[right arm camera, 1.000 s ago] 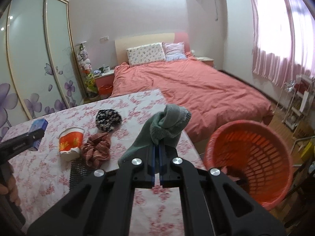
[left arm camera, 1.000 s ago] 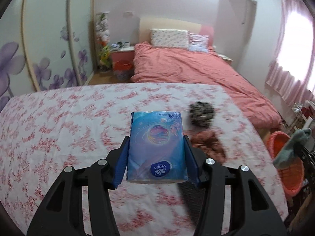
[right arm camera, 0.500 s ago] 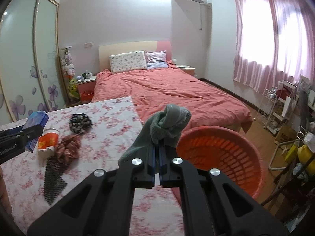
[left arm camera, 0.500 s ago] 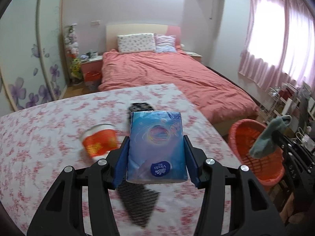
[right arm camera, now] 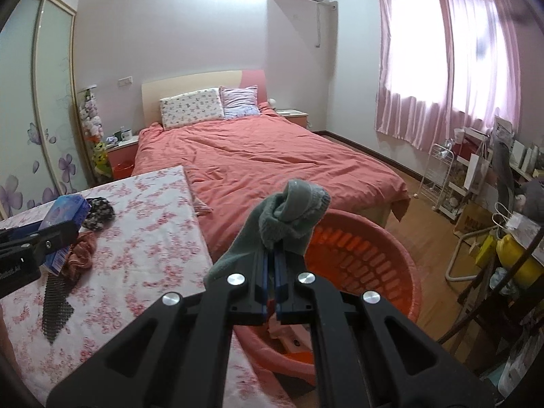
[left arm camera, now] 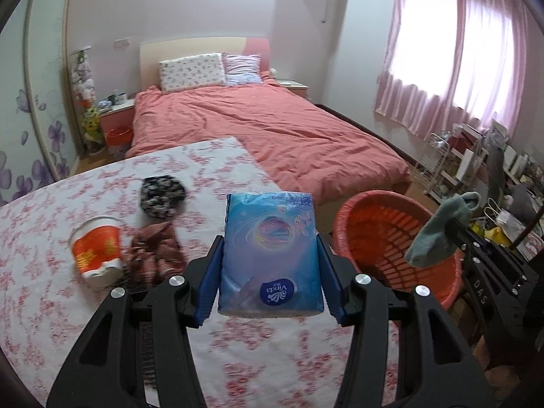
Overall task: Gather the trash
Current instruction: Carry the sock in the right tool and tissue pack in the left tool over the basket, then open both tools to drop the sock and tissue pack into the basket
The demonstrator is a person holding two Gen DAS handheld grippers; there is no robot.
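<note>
Left hand-held gripper [left arm camera: 270, 273] clamps tissue pack [left arm camera: 270, 255] lengthwise; right [right arm camera: 271, 272] pinches sock [right arm camera: 278, 224], apparently drooping.

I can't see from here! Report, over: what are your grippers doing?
Left gripper shut on blue tissue pack. Right gripper shut on grey-green sock, above orange plastic basket. Nothing blocking.
</note>
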